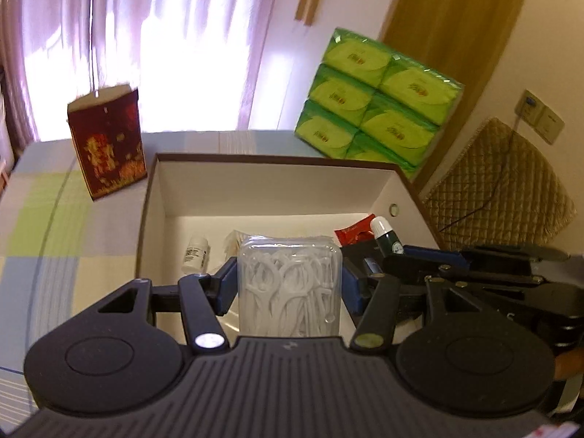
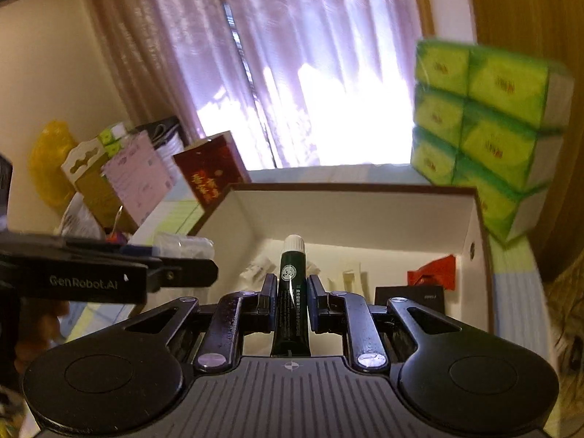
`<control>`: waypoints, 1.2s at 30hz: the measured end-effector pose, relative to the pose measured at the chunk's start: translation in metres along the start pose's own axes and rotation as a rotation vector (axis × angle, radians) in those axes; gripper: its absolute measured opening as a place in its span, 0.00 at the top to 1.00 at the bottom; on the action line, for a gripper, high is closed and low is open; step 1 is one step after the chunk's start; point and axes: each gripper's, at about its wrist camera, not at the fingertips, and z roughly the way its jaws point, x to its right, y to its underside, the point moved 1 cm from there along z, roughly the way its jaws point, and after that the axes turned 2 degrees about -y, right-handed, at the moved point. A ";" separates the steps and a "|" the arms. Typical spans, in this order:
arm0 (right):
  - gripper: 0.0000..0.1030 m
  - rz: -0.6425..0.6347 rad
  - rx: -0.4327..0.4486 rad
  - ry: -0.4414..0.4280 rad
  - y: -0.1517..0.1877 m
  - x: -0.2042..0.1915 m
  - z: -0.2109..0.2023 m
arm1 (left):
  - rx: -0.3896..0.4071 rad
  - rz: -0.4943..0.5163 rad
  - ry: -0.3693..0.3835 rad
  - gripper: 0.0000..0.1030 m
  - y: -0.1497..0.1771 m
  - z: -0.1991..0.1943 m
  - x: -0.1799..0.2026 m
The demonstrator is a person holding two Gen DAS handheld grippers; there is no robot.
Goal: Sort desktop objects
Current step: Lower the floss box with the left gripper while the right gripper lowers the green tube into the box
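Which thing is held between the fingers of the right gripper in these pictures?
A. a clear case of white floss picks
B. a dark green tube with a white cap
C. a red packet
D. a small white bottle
B: in the right wrist view the right gripper is shut on the dark green tube, whose white cap points toward the open box; the case of floss picks sits in the left gripper.

A checked cloth [image 1: 47, 219] is covering the table, carrying an open white-lined cardboard box [image 1: 277, 189], a dark red carton [image 1: 107, 142] and stacked green tissue packs [image 1: 376, 98].
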 end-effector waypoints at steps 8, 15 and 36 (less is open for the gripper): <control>0.87 0.060 -0.156 0.010 0.005 0.023 0.050 | -0.101 -0.012 0.015 0.50 0.004 0.057 -0.009; 0.87 -0.009 -0.313 0.005 0.016 0.035 0.073 | -0.222 -0.040 0.053 0.50 0.018 0.093 -0.019; 0.87 -0.198 -0.451 0.047 0.029 0.026 0.100 | -0.384 0.108 -0.006 0.50 0.025 0.135 -0.001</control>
